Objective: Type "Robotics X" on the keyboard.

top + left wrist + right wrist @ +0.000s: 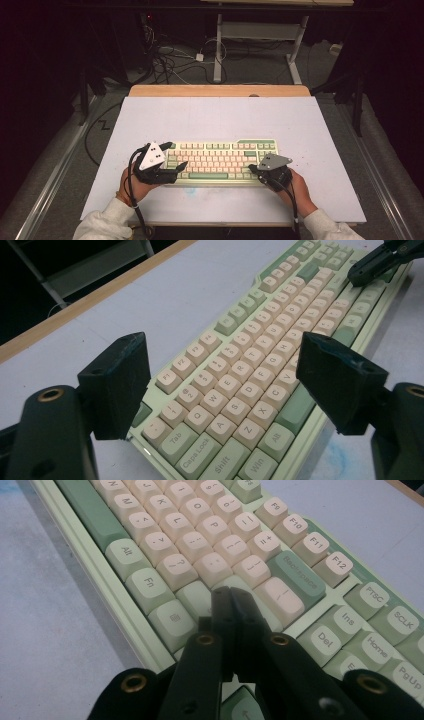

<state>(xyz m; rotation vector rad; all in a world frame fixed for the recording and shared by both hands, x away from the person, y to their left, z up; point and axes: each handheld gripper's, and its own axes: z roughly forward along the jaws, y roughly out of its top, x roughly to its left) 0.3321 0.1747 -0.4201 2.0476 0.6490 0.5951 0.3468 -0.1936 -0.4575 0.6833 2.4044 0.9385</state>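
A cream and green keyboard (pixel 220 161) (pixel 260 365) (pixel 200 545) lies near the front of the white board. My left gripper (pixel 176 155) (pixel 225 360) stands open at the keyboard's left end, one jaw by the back edge and one by the front edge, with the left keys between them. I see no pad pressing on the case. My right gripper (pixel 251 169) (pixel 232 600) is shut with nothing between its jaws, its tips resting over the green keys below Backspace at the right part of the keyboard. The left gripper view catches that shut tip (pixel 357 275) far off.
The white board (pixel 220 115) covers a wooden table whose far edge (pixel 220 90) shows behind it. Bare board lies behind and to both sides of the keyboard. Cables (pixel 170 60) and another table's legs (pixel 218 50) are on the floor beyond.
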